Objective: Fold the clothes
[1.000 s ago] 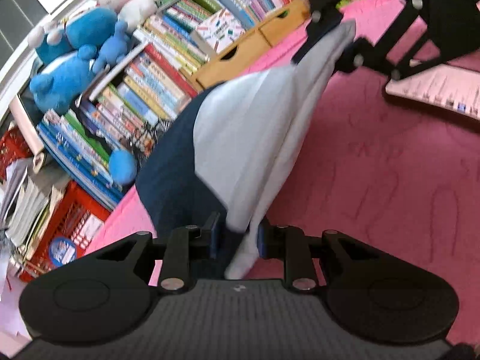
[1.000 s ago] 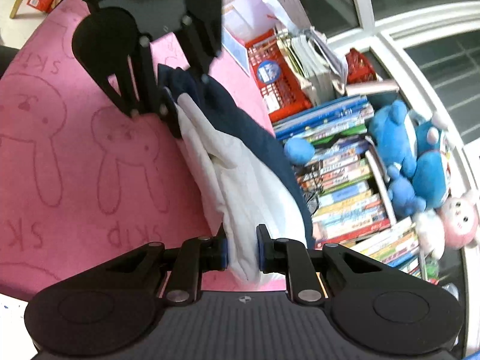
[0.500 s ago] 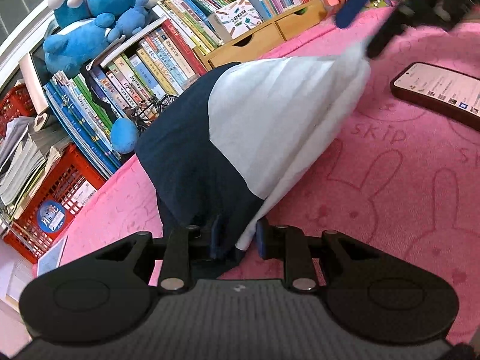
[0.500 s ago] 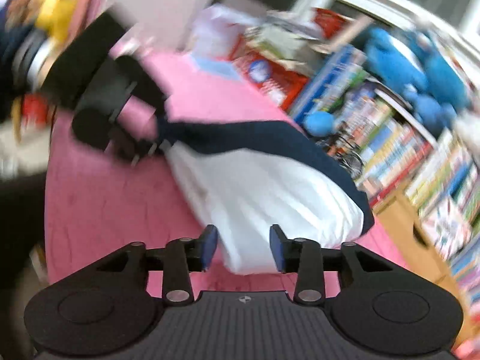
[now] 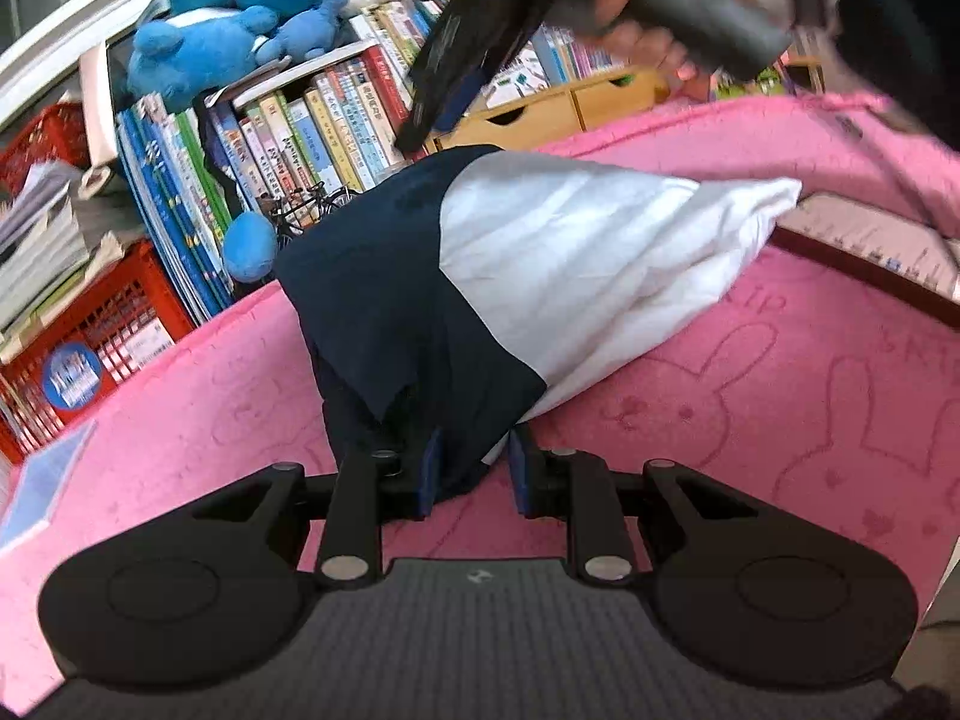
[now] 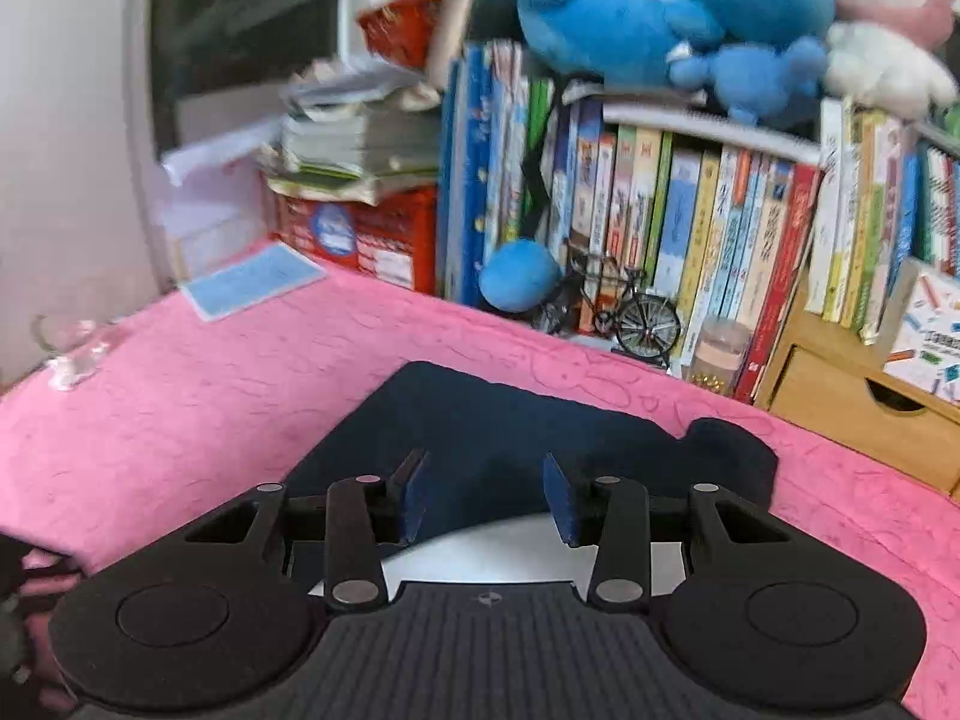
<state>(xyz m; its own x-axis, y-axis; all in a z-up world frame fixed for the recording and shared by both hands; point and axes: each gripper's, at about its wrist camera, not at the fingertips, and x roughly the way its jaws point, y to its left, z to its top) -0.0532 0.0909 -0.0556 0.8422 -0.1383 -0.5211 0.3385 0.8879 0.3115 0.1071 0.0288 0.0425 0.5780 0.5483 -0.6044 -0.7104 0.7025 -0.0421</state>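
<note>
A navy and white garment (image 5: 510, 276) lies folded on the pink bunny-print cloth (image 5: 780, 420). My left gripper (image 5: 474, 471) has its jaws partly apart around the garment's navy corner, and the cloth sits loosely between them. My right gripper (image 6: 485, 495) is open and empty, hovering above the garment's navy part (image 6: 528, 438), with the white part (image 6: 510, 558) just under its body. In the left wrist view the right gripper's body and the hand holding it (image 5: 648, 0) are raised above the garment's far end.
A row of books (image 6: 690, 228) with blue plush toys (image 6: 648, 18) on top stands along the far edge. A red crate (image 6: 366, 234), a wooden drawer box (image 6: 852, 408), a small model bicycle (image 6: 636, 312) and a phone (image 5: 870, 246) are nearby.
My right gripper let go of the white end, opened and lifted away above the garment. The garment settled flat on the cloth. My left gripper's jaws loosened on the navy corner.
</note>
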